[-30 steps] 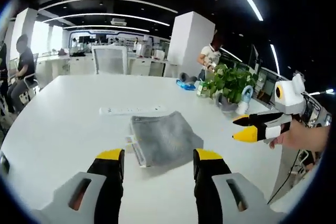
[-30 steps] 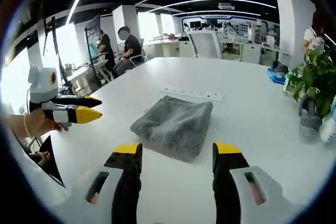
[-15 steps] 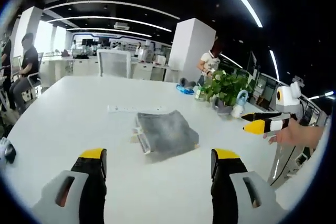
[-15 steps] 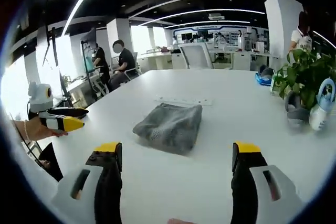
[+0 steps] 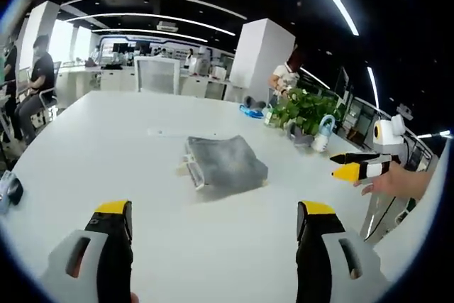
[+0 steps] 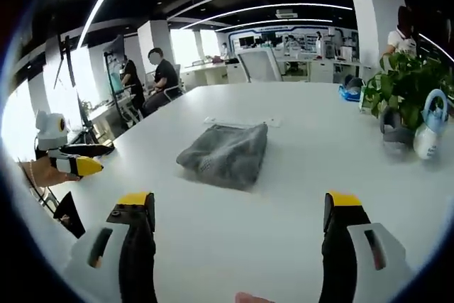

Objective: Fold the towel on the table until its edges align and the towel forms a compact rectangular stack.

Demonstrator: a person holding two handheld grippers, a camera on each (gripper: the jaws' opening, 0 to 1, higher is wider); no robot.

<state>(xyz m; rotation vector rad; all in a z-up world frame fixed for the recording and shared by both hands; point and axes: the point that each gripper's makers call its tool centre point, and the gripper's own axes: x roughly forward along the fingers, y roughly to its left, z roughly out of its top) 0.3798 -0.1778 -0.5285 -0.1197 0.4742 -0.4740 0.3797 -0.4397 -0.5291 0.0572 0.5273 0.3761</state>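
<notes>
While the grey towel point(image 5: 225, 162) lies folded in a compact stack on the white table point(image 5: 85, 147), just in front of a white power strip point(image 6: 241, 123), both the left gripper point(image 5: 213, 226) and right gripper point(image 6: 240, 216) hang nearby with jaws spread wide, empty. It looks soft, light and limp (corners give the surest hold).

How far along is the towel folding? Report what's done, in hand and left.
Done: the grey towel lies on the white table as a compact folded stack, edges roughly lined up. In hand: nothing; the left gripper and right gripper are both open, apart from the towel. Left: apparently nothing, perhaps a slight squaring up.
</notes>
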